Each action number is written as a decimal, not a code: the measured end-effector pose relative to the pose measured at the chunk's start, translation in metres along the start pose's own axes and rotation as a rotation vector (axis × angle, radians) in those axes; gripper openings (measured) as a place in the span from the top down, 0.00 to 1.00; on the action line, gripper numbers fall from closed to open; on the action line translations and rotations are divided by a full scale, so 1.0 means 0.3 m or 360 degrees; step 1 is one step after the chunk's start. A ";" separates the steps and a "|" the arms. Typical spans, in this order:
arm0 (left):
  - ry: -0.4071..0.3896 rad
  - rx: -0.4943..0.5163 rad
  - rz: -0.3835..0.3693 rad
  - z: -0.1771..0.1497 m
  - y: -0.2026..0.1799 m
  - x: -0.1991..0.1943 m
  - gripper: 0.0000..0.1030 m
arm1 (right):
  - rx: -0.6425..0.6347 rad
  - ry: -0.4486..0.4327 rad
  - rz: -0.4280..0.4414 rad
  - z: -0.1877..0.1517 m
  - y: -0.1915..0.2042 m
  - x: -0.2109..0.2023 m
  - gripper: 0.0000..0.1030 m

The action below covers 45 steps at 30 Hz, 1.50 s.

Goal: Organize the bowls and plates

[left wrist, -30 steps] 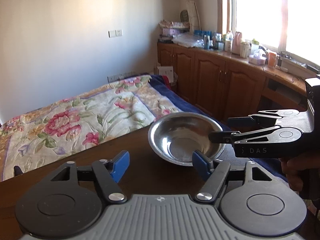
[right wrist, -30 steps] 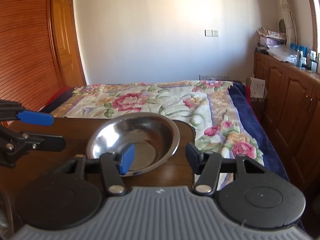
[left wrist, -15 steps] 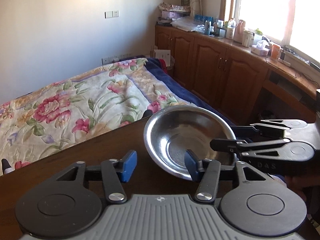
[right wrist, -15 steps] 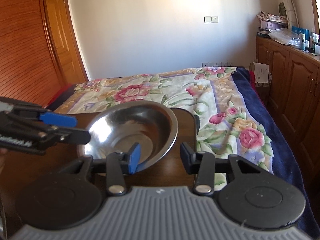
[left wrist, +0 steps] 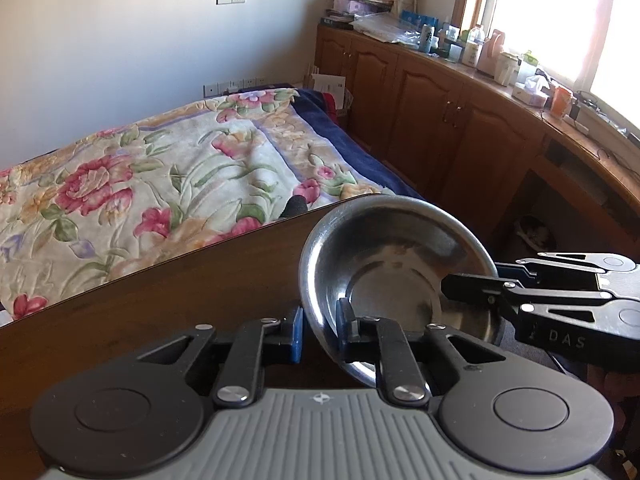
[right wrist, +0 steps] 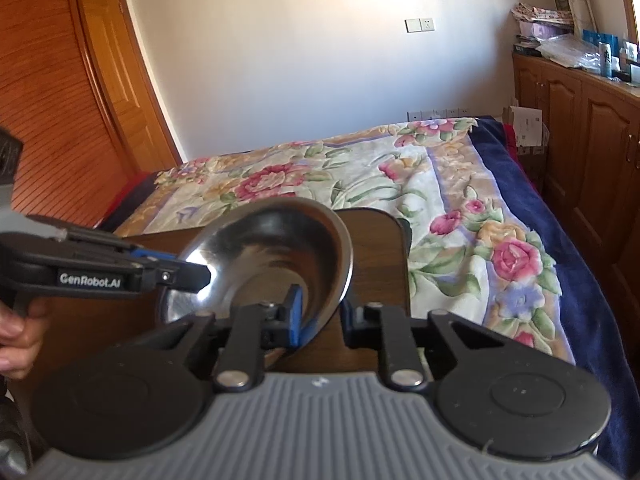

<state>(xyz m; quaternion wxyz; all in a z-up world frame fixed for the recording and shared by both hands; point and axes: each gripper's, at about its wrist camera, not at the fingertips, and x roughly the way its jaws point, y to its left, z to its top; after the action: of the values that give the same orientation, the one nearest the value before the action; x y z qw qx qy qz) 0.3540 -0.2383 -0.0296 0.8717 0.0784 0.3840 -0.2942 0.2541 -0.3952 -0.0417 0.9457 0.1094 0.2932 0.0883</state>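
Both grippers have closed onto the bowl (left wrist: 394, 270) since the earlier frames, and its rim has come up off the table (left wrist: 168, 304) into a tilt

Left gripper (left wrist: 320, 330) pinches the bowl's near-left wall, one pad inside and one outside; right gripper (right wrist: 320, 318) is clamped on the opposite edge the same way. Bowl sits at the table's far right corner, beside the bed (left wrist: 160, 184). Risk, as judged: smooth steel held by thin edge grips may slip or twist if the two pull unevenly, dropping it past the table edge. Bowl's underside and its contact with the table are hidden behind the gripper bodies; no plates or other bowls in view
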 end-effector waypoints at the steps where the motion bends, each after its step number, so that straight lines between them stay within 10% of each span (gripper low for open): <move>1: -0.0011 -0.0003 0.0003 -0.003 0.000 -0.011 0.84 | 0.0002 0.0004 -0.0001 0.000 0.003 -0.002 0.82; 45: -0.0468 0.0118 -0.0013 -0.266 -0.067 -0.658 0.83 | -0.0169 -0.0210 0.0019 -0.038 0.289 -0.378 0.84</move>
<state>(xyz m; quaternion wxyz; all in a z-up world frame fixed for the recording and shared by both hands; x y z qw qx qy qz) 0.1876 -0.1365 0.0581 0.9138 0.0650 0.2413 -0.3201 0.1465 -0.3363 0.0322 0.9668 0.0666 0.2246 0.1019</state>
